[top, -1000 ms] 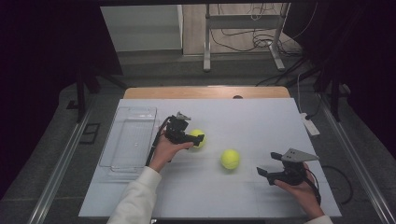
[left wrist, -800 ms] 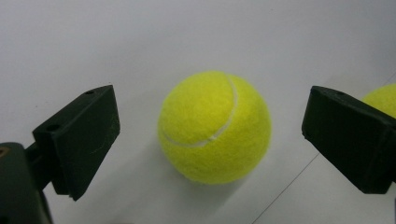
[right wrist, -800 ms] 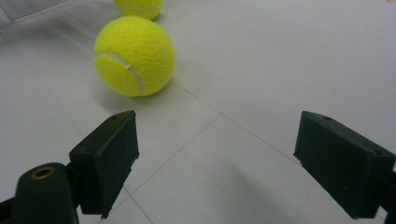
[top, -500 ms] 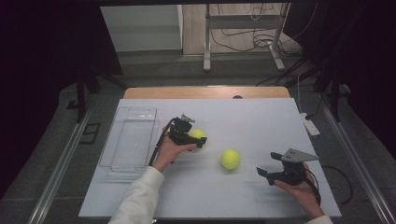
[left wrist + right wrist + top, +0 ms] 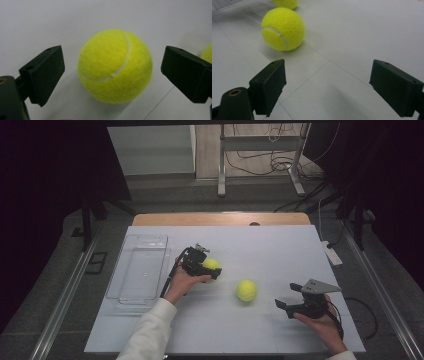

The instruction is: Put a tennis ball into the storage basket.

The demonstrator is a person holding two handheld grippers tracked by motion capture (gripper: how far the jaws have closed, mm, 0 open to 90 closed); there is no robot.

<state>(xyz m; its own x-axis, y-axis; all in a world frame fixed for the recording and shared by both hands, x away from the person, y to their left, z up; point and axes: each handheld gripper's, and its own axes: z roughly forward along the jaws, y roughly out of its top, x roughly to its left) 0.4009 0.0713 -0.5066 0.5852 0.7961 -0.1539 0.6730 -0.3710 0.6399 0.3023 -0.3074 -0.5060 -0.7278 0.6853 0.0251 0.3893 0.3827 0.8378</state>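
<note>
Left gripper view, fuzzy round tennis ball [image 5: 115, 66]

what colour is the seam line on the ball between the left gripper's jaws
White, curving across the fuzzy yellow-green tennis ball; clearest in the left gripper view.

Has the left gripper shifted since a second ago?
No clear shift: the left gripper stands about as far right of the clear tray as before, jaws open around the tennis ball.

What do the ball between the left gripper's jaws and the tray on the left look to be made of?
Ball: yellow felt, matte and fuzzy, with a pale curved seam; likely a tennis ball. Tray: clear plastic by the look; the table shows through it and its rim glints.
</note>
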